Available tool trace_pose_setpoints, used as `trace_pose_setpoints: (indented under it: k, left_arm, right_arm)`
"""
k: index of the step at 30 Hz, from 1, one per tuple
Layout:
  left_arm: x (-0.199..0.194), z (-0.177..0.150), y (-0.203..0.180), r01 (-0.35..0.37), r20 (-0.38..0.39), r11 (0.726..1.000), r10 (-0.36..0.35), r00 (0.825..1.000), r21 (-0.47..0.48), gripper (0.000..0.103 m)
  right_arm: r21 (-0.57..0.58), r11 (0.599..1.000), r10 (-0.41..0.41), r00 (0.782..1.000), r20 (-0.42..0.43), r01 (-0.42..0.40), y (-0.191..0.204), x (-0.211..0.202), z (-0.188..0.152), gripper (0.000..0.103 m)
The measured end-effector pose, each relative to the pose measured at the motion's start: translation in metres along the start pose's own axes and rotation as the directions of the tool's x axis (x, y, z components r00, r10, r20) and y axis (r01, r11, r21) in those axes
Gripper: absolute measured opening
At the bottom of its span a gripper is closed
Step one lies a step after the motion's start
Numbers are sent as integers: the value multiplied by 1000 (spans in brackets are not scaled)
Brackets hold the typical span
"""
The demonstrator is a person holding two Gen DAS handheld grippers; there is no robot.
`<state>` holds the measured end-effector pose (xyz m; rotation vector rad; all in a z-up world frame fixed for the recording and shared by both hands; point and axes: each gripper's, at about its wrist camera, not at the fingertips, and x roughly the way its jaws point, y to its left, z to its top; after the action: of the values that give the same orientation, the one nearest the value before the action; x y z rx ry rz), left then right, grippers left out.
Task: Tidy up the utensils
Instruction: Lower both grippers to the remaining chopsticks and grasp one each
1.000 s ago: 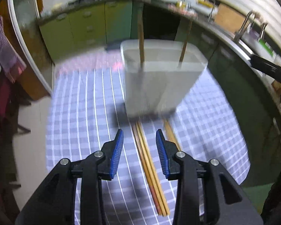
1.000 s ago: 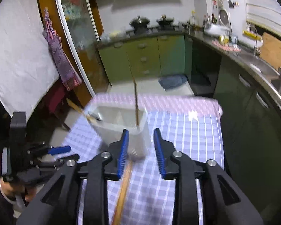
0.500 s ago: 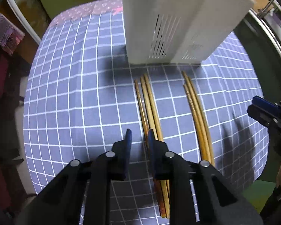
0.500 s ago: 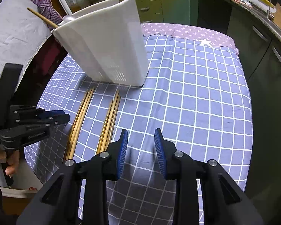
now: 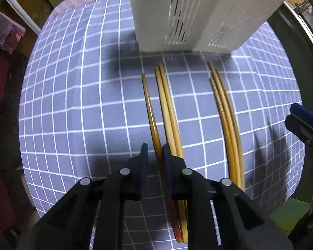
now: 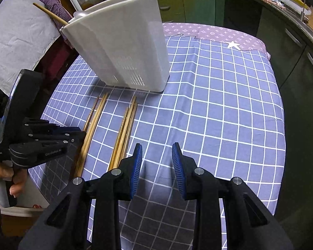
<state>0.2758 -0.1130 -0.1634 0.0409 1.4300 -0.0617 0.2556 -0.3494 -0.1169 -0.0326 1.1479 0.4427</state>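
Straddling the darker single chopstick (image 5: 149,108) with the left gripper (image 5: 154,152), pointing straight down at the near edge of the table, having just been narrowing the jaws to a slim gap; showing the stick against one pad and what looks like a sliver of space at the other, so apparently not yet pinching. Crowding the pale pair of chopsticks (image 5: 169,112), lying just beside the outer face of one finger. Probably risking dragging that pair along, or pushing it askew, by closing off-centre. Probably also risking rolling the round stick out from between the pads on the flat checked tablecloth (image 5: 73,104), or gathering a fold of cloth by pressing too low. Holding the right gripper (image 6: 157,162) spread and empty over bare cloth, just beside the second bundle of chopsticks (image 6: 125,133), near enough to disturb it. Leaving the white utensil holder (image 6: 123,48) toward the far edge, with wooden sticks (image 6: 50,16) already poking out; possibly risking tipping it by swinging a long chopstick in low.
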Motion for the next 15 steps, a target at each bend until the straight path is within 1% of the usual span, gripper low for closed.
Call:
trace_pose_setpoints:
  k: [3,5,7,8,11,15]
  left_arm:
    - [3,4,-3,-5,2,1000,5,1000,-3,15]
    - [4,7,-5,-10,10,1000,10,1000,1,15]
    - [5,9,-7,-7,13,1000,7,1000,9,13]
    - [4,8,-9,-5,15,1000,5,1000,12,9]
    - [3,8,-3,7,20,1000,-7,1000,18,7]
    - [-1,4,11,24,44,1000,-24,999,12,7]
  right_arm:
    - [-10,1000,-5,1000,-15,5,3,5,-1,30]
    - [-22,1000,-9,1000,-28,9,7,9,-1,34]
    - [-38,999,-10,999,-48,9,13,14,-1,34]
    - [-44,999,-8,998,-59,6,15,17,-1,34]
    - [-51,999,2,996,-90,-6,21,26,1,34]
    - [-52,999,0,991,-131,-7,28,39,4,34]
